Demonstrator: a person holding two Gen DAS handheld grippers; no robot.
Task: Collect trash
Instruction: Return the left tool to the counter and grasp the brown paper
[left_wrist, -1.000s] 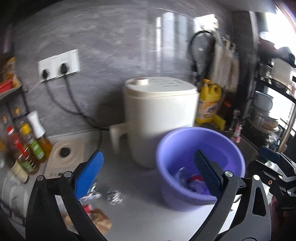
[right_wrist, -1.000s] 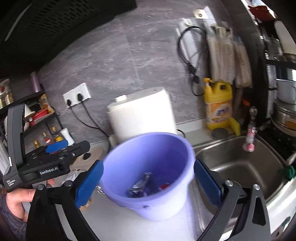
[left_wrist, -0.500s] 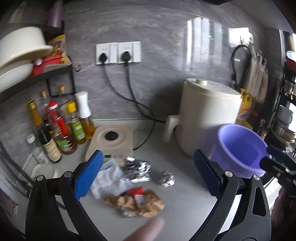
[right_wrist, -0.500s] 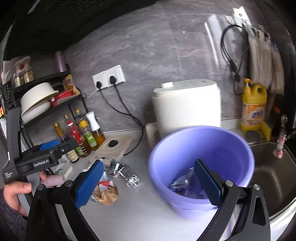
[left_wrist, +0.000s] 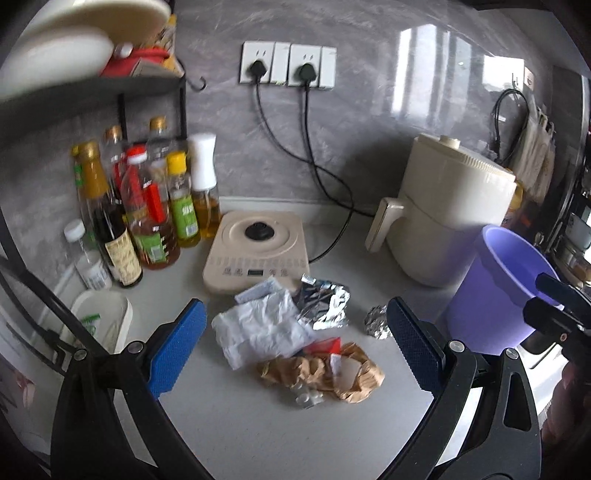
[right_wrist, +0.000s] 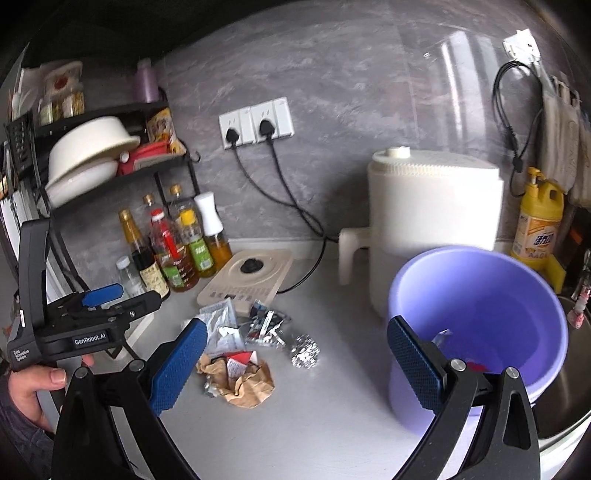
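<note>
A pile of trash lies on the grey counter: crumpled brown paper (left_wrist: 325, 373) (right_wrist: 242, 380), a white plastic wrapper (left_wrist: 262, 328), a silver foil wrapper (left_wrist: 323, 304) (right_wrist: 267, 326) and a foil ball (left_wrist: 376, 321) (right_wrist: 304, 350). A purple bucket (left_wrist: 495, 291) (right_wrist: 480, 321) with some trash inside stands to the right. My left gripper (left_wrist: 291, 354) is open and empty, above the pile. My right gripper (right_wrist: 295, 369) is open and empty, between the pile and the bucket.
A beige induction cooker (left_wrist: 258, 251) sits behind the pile. Several sauce bottles (left_wrist: 147, 206) stand at the left under a black shelf. A white air fryer (left_wrist: 450, 214) stands behind the bucket. A sink (right_wrist: 569, 387) and a yellow detergent bottle (right_wrist: 535, 225) are at the right.
Both grippers swung left, away from the bucket and toward the trash pile. The bucket has shifted to the right side of both views. Both grippers stayed open.
</note>
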